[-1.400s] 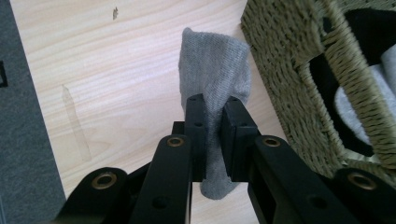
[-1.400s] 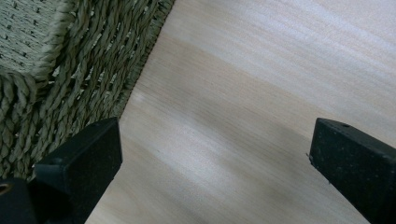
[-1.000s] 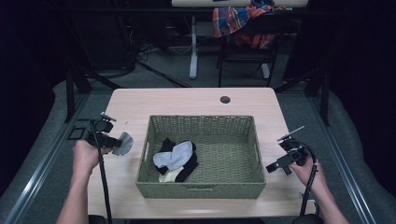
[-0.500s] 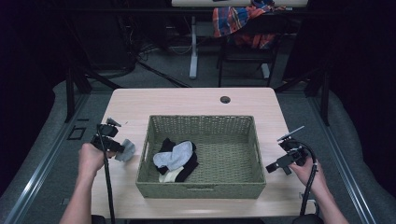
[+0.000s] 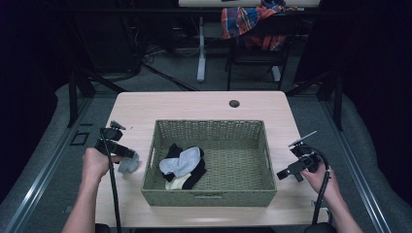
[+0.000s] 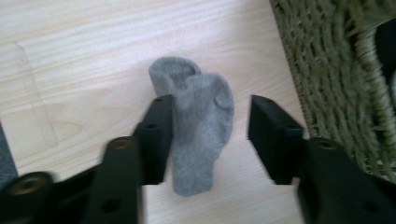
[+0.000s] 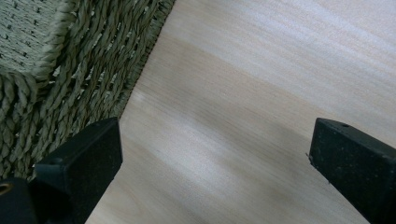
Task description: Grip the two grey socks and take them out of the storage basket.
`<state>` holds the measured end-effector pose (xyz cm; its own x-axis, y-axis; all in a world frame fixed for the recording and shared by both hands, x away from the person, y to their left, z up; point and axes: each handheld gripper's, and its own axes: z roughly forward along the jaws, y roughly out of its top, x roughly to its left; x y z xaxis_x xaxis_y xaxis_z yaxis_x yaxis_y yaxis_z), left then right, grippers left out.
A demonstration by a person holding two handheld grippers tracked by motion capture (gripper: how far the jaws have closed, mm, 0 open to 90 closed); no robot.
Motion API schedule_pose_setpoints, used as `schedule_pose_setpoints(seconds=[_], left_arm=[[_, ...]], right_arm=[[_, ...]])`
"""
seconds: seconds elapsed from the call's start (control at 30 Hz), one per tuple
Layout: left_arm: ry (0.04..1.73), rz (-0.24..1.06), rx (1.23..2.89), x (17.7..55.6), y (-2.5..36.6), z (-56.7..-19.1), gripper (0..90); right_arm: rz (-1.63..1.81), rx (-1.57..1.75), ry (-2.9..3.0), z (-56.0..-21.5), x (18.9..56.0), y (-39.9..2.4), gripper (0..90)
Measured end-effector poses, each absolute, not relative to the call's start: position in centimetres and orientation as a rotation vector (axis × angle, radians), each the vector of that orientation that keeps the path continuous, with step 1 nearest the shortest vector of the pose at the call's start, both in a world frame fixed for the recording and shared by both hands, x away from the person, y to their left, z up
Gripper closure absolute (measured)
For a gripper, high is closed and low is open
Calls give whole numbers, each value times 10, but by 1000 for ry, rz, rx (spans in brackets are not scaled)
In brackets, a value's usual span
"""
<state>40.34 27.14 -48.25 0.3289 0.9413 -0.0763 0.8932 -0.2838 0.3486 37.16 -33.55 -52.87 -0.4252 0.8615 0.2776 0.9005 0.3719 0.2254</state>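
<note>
A grey sock hangs down onto the wooden table just left of the woven green basket. My left gripper is open around it: the sock leans on one jaw and a gap shows at the other. From above, the left gripper sits over the sock. Inside the basket lie a light grey sock, a black one and a cream piece. My right gripper is open and holds nothing, low over bare table right of the basket wall.
A small dark hole sits near the table's far edge. Beyond the table stands a chair with a plaid cloth over it. The basket takes up the table's middle, leaving narrow strips of wood on either side.
My left gripper has moved right and down toward the basket, bringing the grey sock down to the table. The right gripper has stayed still.
</note>
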Motion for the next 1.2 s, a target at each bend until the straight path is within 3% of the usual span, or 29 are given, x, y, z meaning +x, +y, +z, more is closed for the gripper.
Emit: schedule_pose_setpoints(seconds=[0.27, 0.73, 1.2], left_arm=[[1558, 285, 2240, 395, 260, -453, 184], [1343, 362, 2300, 379, 211, -424, 73], [1231, 353, 2380, 374, 173, -425, 20]], right_arm=[[-526, -1621, -2504, -529, 372, -336, 25], [-562, -1658, -2480, -530, 370, -334, 25], [-548, -1638, -2502, -529, 371, -335, 24]])
